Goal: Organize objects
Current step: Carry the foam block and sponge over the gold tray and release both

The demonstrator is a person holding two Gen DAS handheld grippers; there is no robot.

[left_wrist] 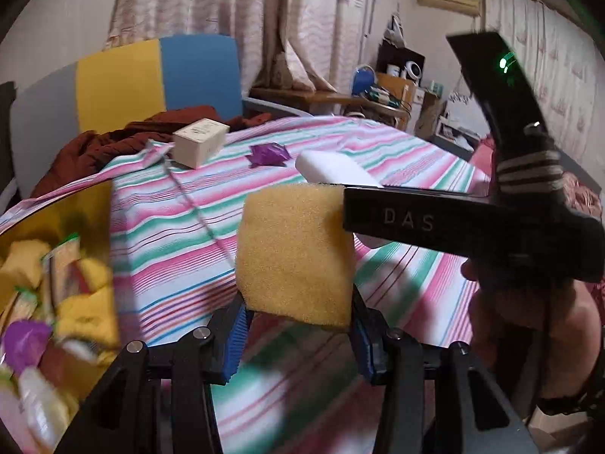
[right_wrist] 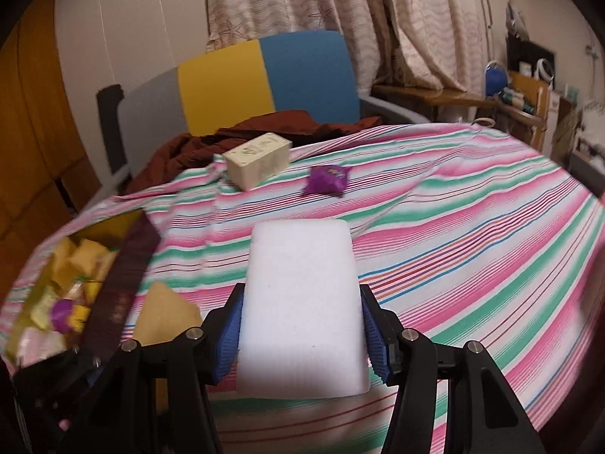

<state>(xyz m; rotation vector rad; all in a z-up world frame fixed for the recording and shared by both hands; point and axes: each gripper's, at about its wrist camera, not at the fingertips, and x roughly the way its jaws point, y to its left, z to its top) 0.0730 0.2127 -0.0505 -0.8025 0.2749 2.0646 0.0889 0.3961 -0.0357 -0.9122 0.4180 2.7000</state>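
My left gripper is shut on a yellow sponge and holds it above the striped tablecloth. My right gripper is shut on a white foam sponge, also lifted over the cloth; the sponge's end shows in the left wrist view beside the right gripper's black body. A gold box full of yellow sponges and packets stands at the left, also in the right wrist view. The yellow sponge shows there too.
A cream box and a purple packet lie at the far side of the table. A dark red cloth is heaped on a grey, yellow and blue chair behind. Cluttered shelves stand far right.
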